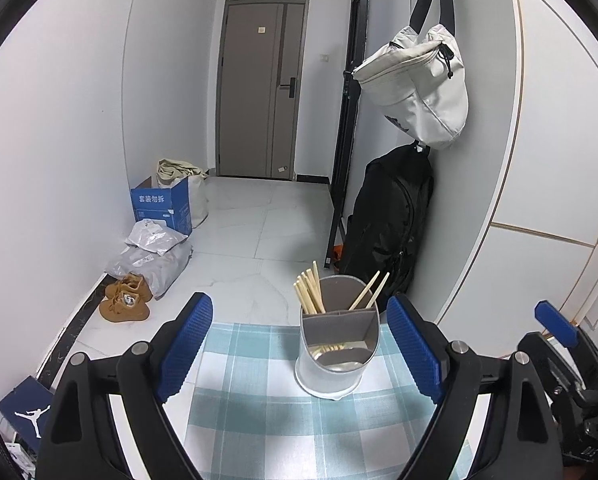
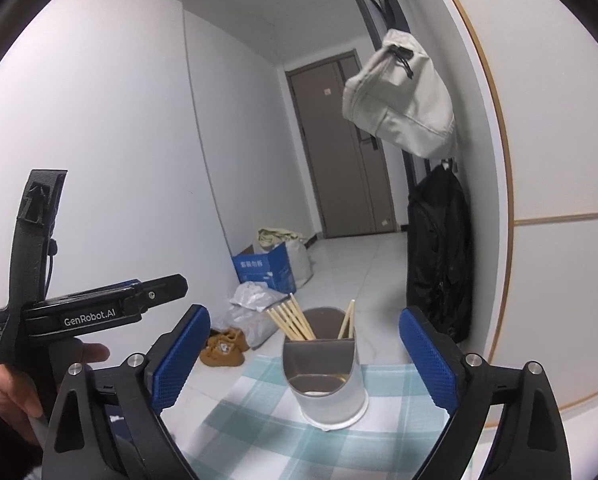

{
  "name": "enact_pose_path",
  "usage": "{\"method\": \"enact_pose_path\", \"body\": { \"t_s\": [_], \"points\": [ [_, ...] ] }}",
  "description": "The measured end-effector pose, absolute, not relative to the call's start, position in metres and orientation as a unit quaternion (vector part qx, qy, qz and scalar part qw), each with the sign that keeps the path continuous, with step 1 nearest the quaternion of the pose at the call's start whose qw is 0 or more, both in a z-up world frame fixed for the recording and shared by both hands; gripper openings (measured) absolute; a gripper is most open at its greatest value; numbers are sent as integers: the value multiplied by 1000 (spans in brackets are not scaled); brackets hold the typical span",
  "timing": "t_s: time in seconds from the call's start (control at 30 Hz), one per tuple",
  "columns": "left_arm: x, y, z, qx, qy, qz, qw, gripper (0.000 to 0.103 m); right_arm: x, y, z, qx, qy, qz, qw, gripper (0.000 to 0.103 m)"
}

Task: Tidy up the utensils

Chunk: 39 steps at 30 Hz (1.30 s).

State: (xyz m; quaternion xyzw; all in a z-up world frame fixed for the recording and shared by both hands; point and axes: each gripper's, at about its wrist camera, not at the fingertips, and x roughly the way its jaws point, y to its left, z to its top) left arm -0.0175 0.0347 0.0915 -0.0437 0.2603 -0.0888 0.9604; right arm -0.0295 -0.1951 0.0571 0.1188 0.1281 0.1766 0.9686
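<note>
- Plainly, the grey cylindrical metal utensil holder [image 1: 337,344] stands upright on the blue-and-white checked tablecloth [image 1: 255,412], at about 12 o'clock from the left gripper [image 1: 299,350] and inside the span of its fingers, a little nearer the right-hand one.
- The left gripper's blue ribbed pads [image 1: 187,344] are spread wide and grip nothing; neither touches the holder.
- The right gripper [image 2: 305,360] is likewise spread wide and empty, with the holder [image 2: 325,376] at 12 o'clock between its pads [image 2: 179,356], untouched.
- A partition splits the holder into compartments. The pale wooden chopsticks [image 1: 309,290] lean toward 11 o'clock in the rear left one; two more chopsticks [image 1: 369,290] lean toward 1 o'clock in the rear right one. Their long axes run steeply upward, tips clear of the rim.
- The front compartment seems to hold only reflections, though that is hard to tell.
- Both grippers look about equally near the holder; neither has a clear advantage.
- No loose utensil shows on the cloth, so what remains to sort cannot be told.
- The left gripper's body, with a bare hand [image 2: 15,380] on it, sits at 9 o'clock in the right wrist view, close enough to crowd a shared reach.
- Beyond the table edge lie tan shoes [image 1: 125,300], grey parcel bags [image 1: 151,256] and a blue cardboard box [image 1: 163,208] on the floor at 10 o'clock; a black backpack [image 1: 387,216] hangs at 1 o'clock under a white fabric bag [image 1: 415,84]. None obstructs.
</note>
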Motion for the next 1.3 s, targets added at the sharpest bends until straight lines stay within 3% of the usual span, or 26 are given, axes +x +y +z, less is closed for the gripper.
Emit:
{"method": "enact_pose_path", "body": {
  "t_s": [0.5, 1.3],
  "points": [
    [-39, 40, 56, -49, 269, -71, 959, 86, -57, -191, 22, 112, 130, 164, 971, 101],
    [-48, 41, 60, -52, 256, -55, 964, 86, -66, -186, 29, 111, 120, 173, 971, 103]
  ]
}}
